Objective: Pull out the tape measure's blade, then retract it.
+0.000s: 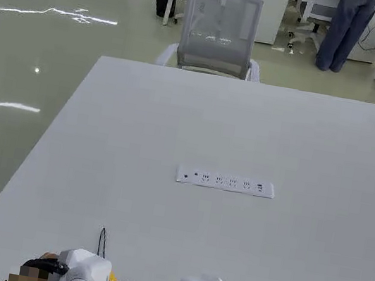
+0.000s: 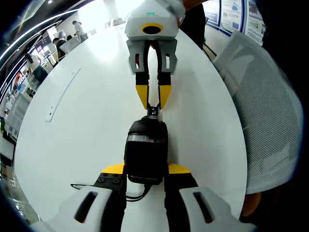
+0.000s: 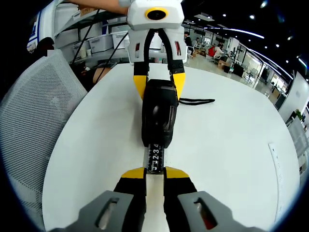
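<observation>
The left claw (image 2: 146, 170) was clamped on the black plastic tape measure case (image 2: 146, 147), which sat at the near edge of the white desk (image 1: 246, 128). Facing it, the right claw (image 3: 154, 173) was pinched together on the short, pulled-out stretch of numbered blade (image 3: 155, 158). A thin black wrist strap (image 3: 195, 101) lay on the desk just beside the case. A white power strip (image 1: 225, 182) lay farther off, mid-desk.
</observation>
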Motion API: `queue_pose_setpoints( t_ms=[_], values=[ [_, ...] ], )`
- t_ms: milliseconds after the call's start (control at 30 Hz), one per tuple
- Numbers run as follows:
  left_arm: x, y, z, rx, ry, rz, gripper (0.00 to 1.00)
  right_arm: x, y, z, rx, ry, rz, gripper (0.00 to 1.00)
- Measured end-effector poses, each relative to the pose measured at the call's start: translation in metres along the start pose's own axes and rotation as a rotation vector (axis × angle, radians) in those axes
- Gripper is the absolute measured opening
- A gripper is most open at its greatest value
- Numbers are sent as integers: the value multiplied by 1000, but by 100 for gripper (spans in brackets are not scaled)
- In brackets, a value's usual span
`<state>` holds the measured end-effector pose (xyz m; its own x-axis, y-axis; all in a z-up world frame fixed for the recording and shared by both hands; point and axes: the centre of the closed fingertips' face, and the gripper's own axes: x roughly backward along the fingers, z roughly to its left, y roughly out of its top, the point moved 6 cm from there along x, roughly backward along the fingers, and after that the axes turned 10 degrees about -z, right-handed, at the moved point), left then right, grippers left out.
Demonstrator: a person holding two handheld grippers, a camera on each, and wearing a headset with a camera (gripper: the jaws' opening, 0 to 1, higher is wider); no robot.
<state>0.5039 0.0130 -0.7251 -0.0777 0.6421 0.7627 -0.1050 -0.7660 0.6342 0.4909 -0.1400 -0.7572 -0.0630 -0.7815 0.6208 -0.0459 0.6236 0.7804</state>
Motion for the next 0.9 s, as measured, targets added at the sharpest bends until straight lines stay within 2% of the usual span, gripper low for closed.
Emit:
queue_pose_setpoints(
  t_ms=[900],
  values=[
    [0,1,0,15,6,0,25,16,-12,0,-3,3,19,11]
  ],
)
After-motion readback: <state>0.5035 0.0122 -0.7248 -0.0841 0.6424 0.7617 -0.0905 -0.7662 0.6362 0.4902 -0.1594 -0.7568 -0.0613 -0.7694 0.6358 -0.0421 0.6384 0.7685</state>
